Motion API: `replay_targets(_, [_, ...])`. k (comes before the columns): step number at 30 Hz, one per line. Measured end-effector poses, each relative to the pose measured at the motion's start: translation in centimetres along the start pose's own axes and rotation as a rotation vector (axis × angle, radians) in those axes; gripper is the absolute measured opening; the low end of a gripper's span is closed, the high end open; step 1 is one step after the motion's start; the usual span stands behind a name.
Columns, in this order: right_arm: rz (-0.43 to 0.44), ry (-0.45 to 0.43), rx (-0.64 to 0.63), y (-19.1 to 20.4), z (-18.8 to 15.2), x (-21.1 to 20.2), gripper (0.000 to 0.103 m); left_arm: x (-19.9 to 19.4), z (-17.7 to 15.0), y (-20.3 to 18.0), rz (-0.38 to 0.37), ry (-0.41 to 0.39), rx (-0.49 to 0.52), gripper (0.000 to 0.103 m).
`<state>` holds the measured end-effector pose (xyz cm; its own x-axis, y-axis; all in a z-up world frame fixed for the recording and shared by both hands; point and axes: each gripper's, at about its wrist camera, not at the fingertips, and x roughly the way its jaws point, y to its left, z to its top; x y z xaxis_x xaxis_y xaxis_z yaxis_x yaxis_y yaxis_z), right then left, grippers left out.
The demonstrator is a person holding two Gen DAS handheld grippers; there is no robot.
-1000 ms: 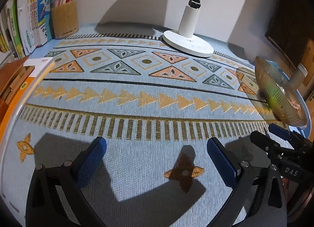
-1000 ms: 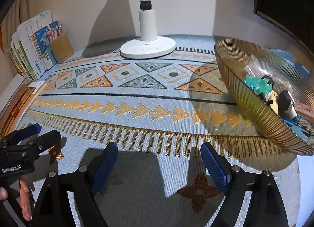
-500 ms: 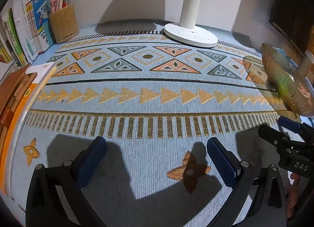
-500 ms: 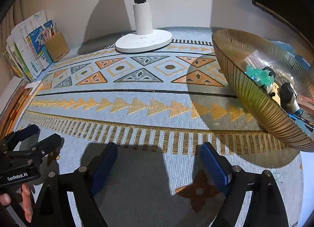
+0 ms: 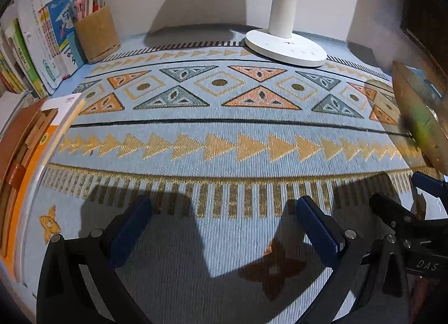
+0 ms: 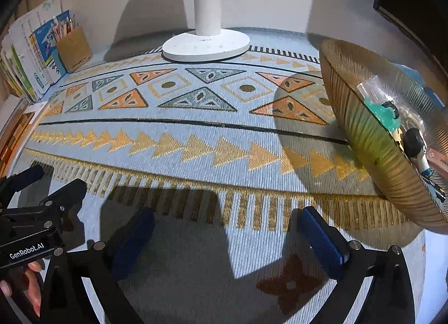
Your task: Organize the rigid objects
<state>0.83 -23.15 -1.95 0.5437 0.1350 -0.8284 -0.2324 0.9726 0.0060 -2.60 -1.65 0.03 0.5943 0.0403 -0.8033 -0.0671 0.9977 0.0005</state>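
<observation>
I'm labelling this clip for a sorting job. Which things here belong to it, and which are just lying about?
Job: gold ribbed bowl; small toys in it; left tongs and right tongs, both open and empty.

Lying about: white lamp base; pen holder; books; patterned mat.

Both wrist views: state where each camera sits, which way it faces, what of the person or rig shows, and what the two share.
Left wrist view: sits on the left gripper, low over the patterned mat, facing the wall; its open fingers and the right gripper show.
Right wrist view: sits on the right gripper, facing likewise; the left gripper and a hand show.
Shared: white lamp base, pencil holder, gold bowl.
</observation>
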Motion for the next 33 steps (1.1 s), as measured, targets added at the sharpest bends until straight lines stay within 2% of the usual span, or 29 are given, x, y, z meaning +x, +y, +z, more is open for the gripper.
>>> replay_targets(11, [-0.028,-0.014,0.03,0.02,0.96,0.58,0.103,0.35,0.39,-0.14,0.004,0.0,0.006,0.103])
replay_targets(14, [-0.024,-0.053,0.028,0.01,0.53,0.42,0.103,0.22,0.21,-0.06,0.01,-0.007,-0.01,0.103])
replay_targets(33, [-0.02,-0.05,0.022,-0.14,0.59,0.43,0.103,0.33,0.36,0.14,-0.006,-0.006,-0.015,0.103])
